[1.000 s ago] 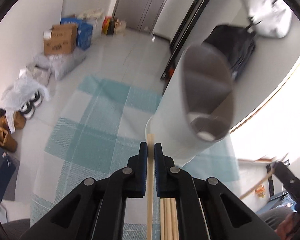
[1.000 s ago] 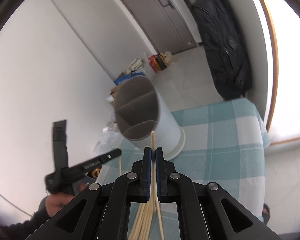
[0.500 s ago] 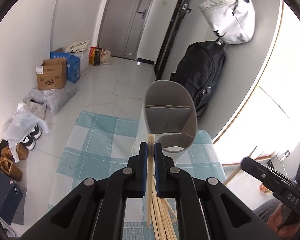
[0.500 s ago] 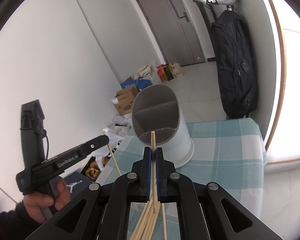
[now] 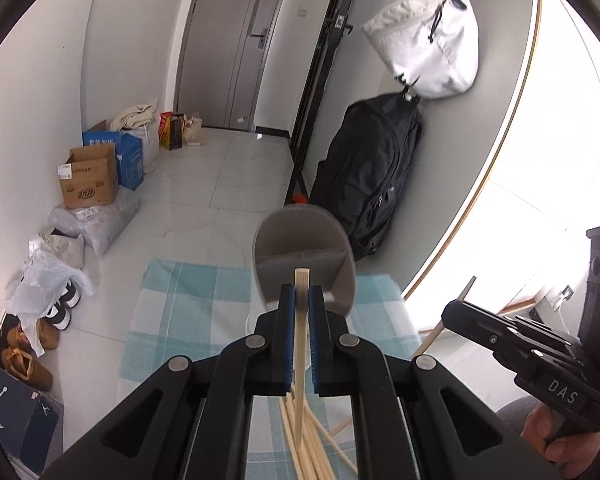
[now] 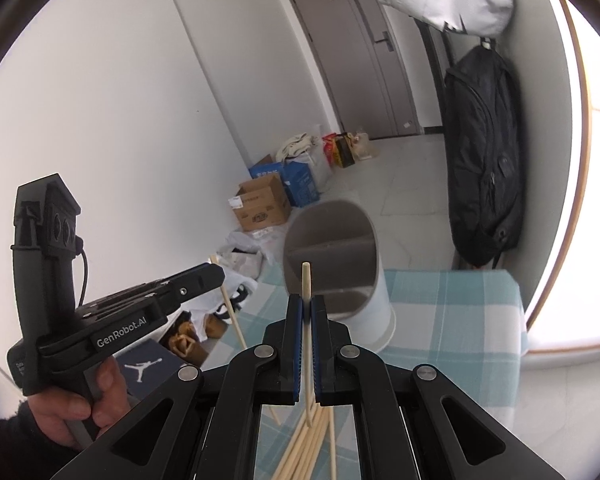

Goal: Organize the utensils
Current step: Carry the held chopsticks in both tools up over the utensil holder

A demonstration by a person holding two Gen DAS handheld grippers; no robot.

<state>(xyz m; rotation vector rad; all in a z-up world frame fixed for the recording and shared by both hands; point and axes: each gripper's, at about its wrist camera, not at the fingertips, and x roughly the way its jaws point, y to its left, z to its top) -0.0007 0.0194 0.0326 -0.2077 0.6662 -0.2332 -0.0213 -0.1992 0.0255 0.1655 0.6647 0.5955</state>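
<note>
A grey divided utensil holder (image 5: 305,258) stands on the checked cloth (image 5: 188,300); it also shows in the right wrist view (image 6: 334,264). My left gripper (image 5: 301,294) is shut on a wooden chopstick (image 5: 300,344), held above and short of the holder. My right gripper (image 6: 307,304) is shut on another chopstick (image 6: 307,320), also short of the holder. Several loose chopsticks (image 5: 312,440) lie on the cloth below the grippers, seen too in the right wrist view (image 6: 304,448). Each gripper appears in the other's view: the right (image 5: 456,308), the left (image 6: 216,272).
The cloth-covered table (image 6: 460,320) ends close behind the holder. Beyond it lie a tiled floor, cardboard boxes (image 5: 88,180), shoes and bags (image 5: 52,300), and a black backpack (image 5: 372,184) against the wall under a white bag.
Both grippers have pulled back and risen from the holder, each still gripping its chopstick. The holder looks smaller and farther than before.
</note>
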